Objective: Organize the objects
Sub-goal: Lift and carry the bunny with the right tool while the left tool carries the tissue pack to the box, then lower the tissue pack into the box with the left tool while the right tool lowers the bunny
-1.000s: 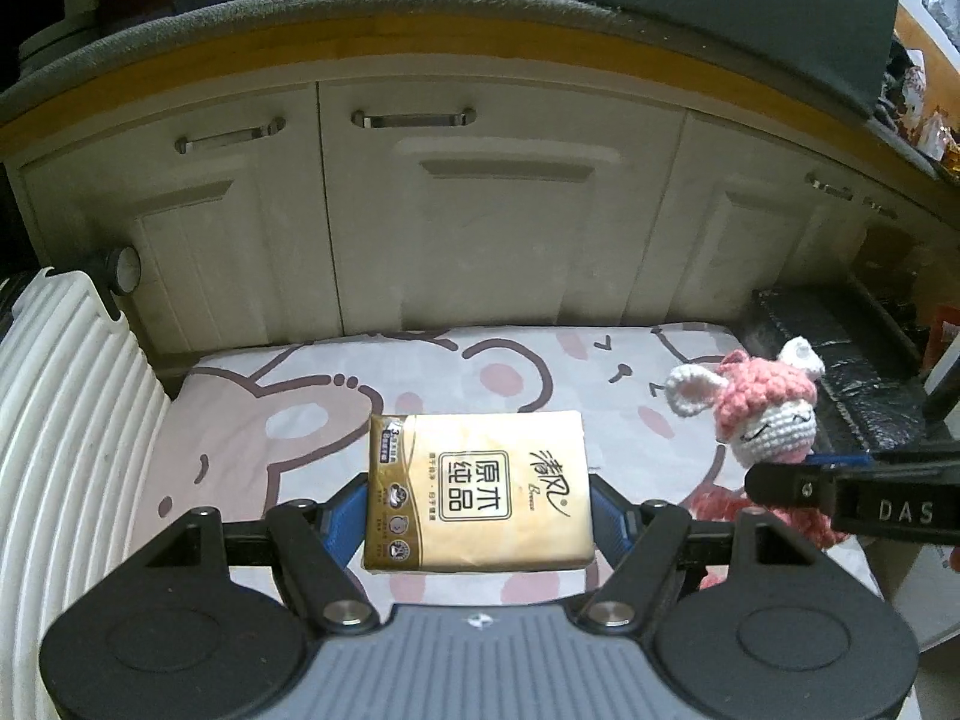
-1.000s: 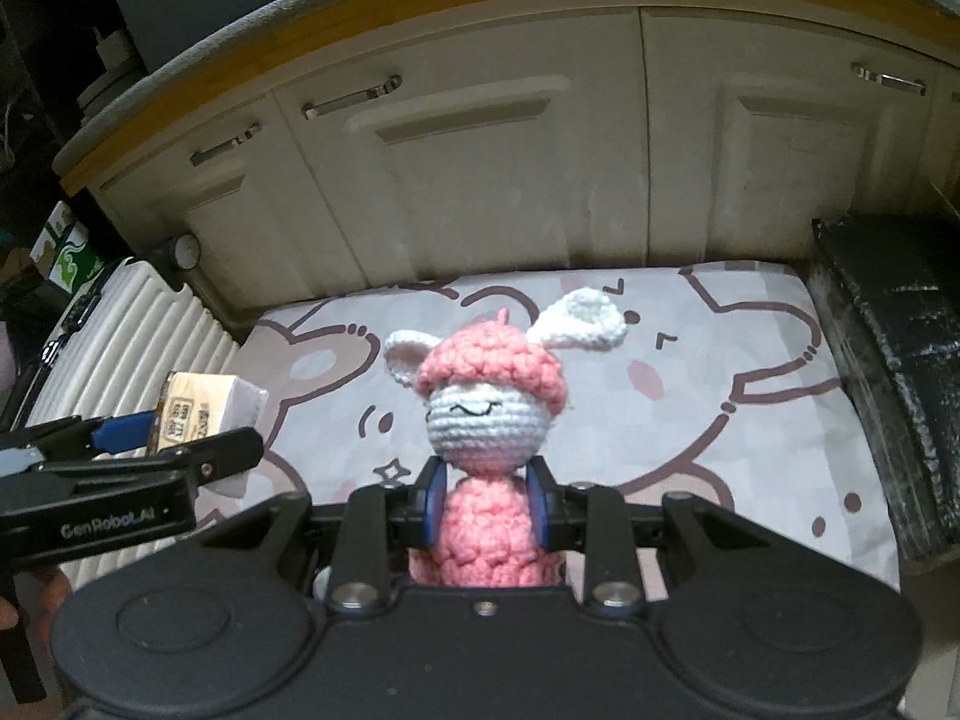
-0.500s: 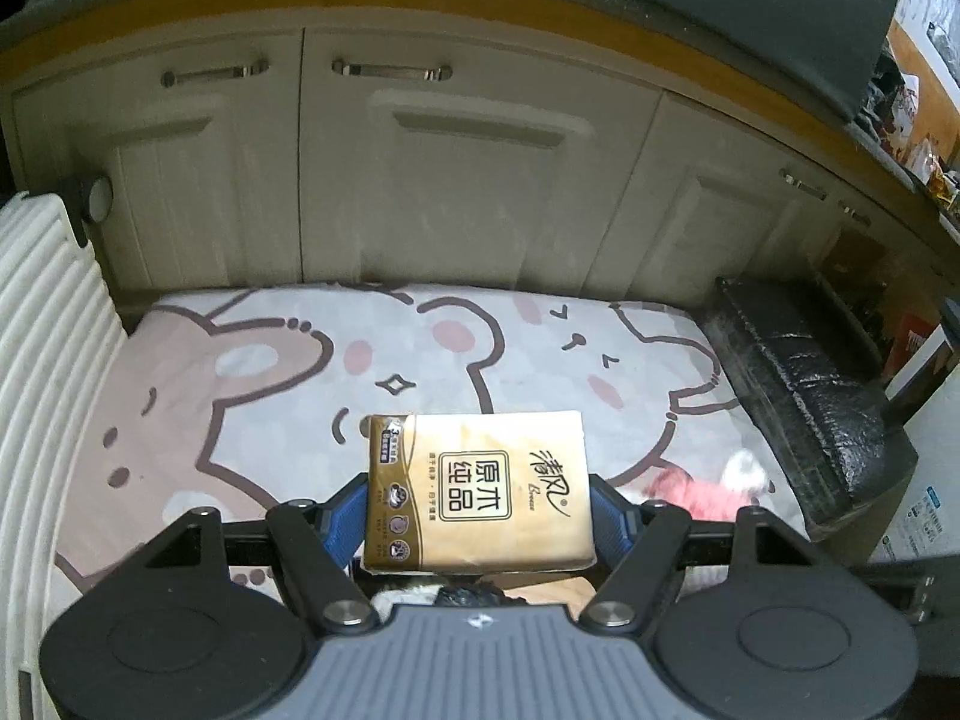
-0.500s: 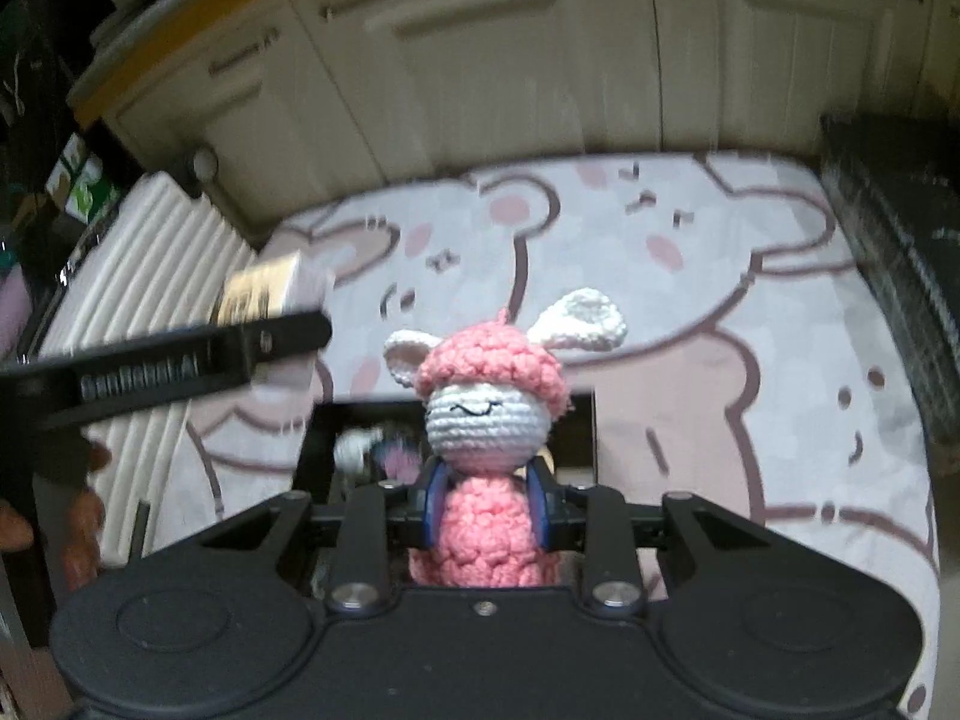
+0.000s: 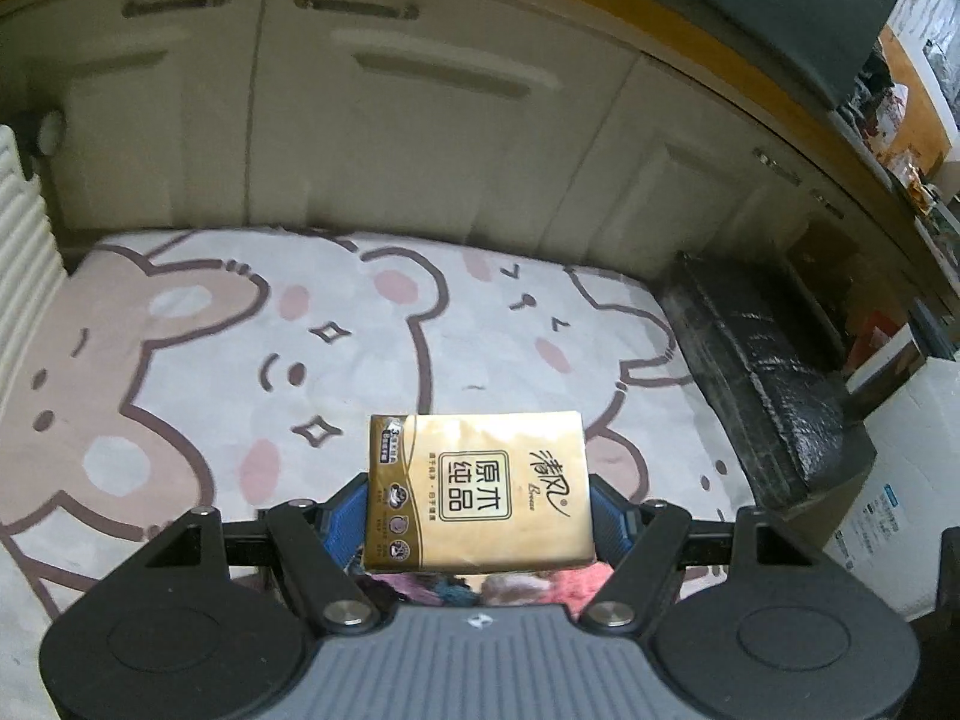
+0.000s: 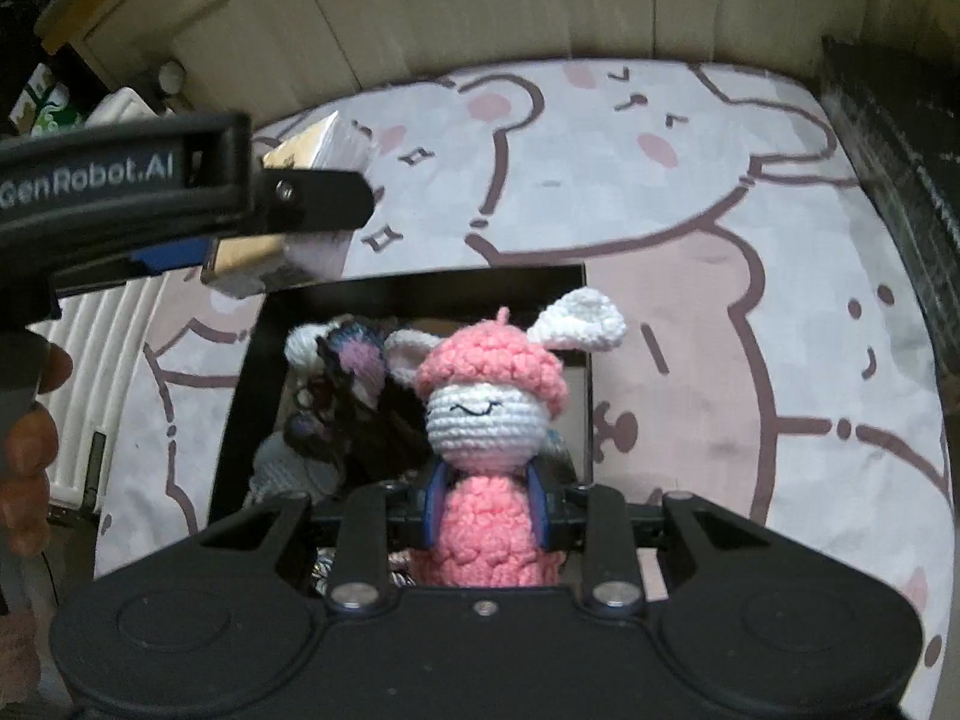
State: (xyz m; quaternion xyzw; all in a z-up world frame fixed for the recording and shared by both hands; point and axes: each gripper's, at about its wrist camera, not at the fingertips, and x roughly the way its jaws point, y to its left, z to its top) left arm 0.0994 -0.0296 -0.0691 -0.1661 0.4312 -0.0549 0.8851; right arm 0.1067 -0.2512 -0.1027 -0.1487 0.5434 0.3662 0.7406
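My left gripper (image 5: 479,510) is shut on a gold tissue pack (image 5: 477,489) and holds it in the air above the bear-print mat (image 5: 300,324). In the right wrist view the same left gripper (image 6: 300,204) and the tissue pack (image 6: 282,252) hang over the far left corner of a black box (image 6: 420,282). My right gripper (image 6: 486,510) is shut on a pink crocheted bunny (image 6: 492,414), upright above the box. Several soft toys (image 6: 348,384) lie inside the box, partly hidden by the bunny.
White cabinet doors (image 5: 372,108) close off the back. A white ribbed suitcase (image 5: 18,228) stands at the left edge of the mat. A black bag (image 5: 762,372) lies along the right edge, with cardboard boxes (image 5: 900,450) beyond it.
Both grippers have moved toward me and tilted down over the black box, which now shows in full below the bunny. The tissue pack has come nearer the box's far left corner.
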